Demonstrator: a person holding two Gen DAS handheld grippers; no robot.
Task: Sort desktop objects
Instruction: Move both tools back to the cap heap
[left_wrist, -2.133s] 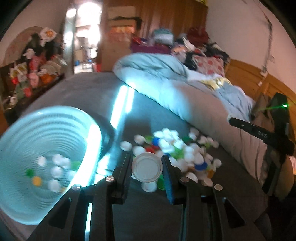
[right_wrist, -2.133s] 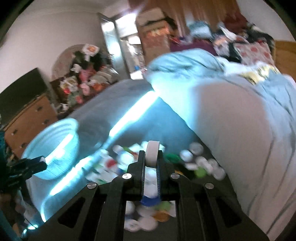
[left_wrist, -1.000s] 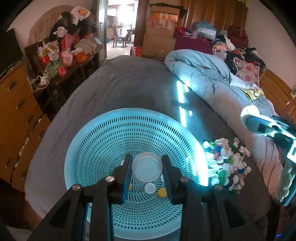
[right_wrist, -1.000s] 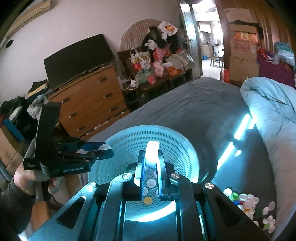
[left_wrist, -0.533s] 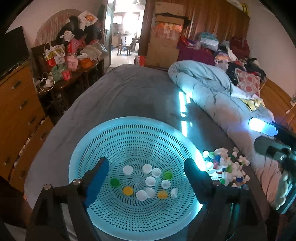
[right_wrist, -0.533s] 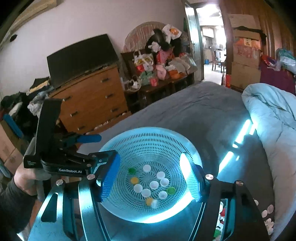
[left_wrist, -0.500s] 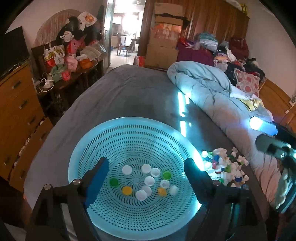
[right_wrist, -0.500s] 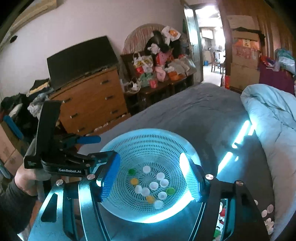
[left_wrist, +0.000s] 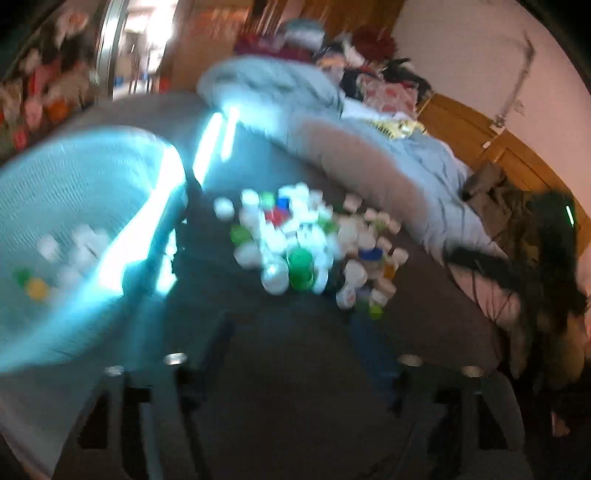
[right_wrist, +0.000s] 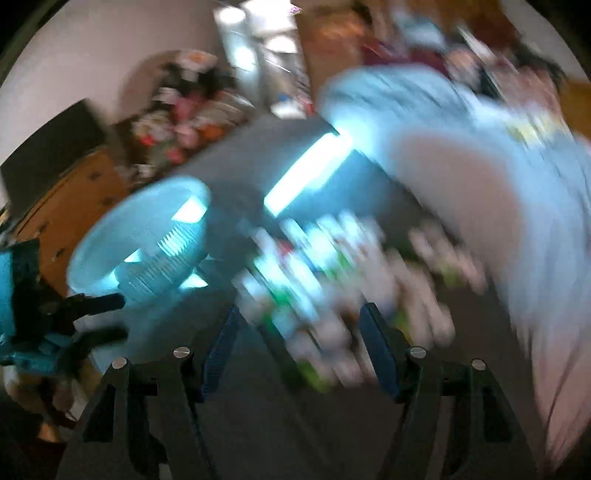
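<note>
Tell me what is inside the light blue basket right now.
In the left wrist view the basket holds a few loose bottle caps: several white ones, a green one and a yellow one. Motion blur prevents an exact count, and its near wall hides the rest.

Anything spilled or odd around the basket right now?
Nothing stands out. The caps lie in a loose pile on the bed beside the basket, which is upright with a few caps inside. Both claws are open and empty: left, right. Heavy motion blur hides fine detail.
</note>
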